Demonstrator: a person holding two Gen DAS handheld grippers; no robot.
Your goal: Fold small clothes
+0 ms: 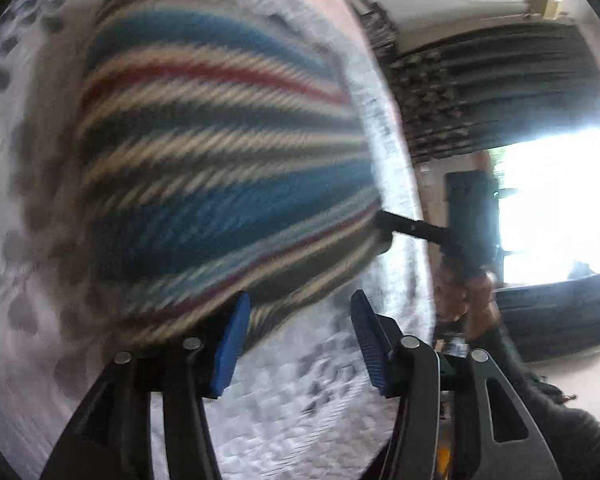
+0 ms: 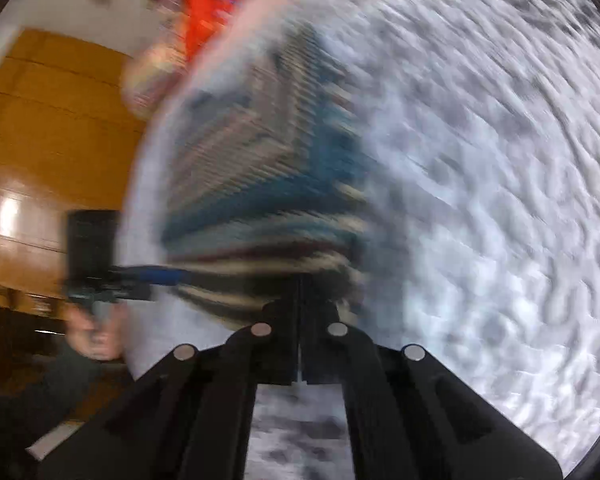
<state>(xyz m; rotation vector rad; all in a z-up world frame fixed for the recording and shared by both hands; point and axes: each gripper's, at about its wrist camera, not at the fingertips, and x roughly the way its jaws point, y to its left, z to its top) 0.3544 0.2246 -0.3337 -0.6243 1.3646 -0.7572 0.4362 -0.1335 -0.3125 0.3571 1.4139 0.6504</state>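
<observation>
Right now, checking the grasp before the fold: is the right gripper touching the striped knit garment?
Touching. The right wrist view shows the right gripper closed on the striped knit garment's near edge.

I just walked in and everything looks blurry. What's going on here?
A person is folding a striped knit garment on a grey patterned cloth. The right claw is shut on the garment's edge. The left claw is open at the nearer edge, not gripping. Both views are motion-blurred.

Ribbed knit striped garment (image 1: pixel 220 152), soft mottled grey-white bedspread (image 2: pixel 480 200), glossy wooden wardrobe (image 2: pixel 52 140), matt black plastic left tool (image 1: pixel 296 336)
</observation>
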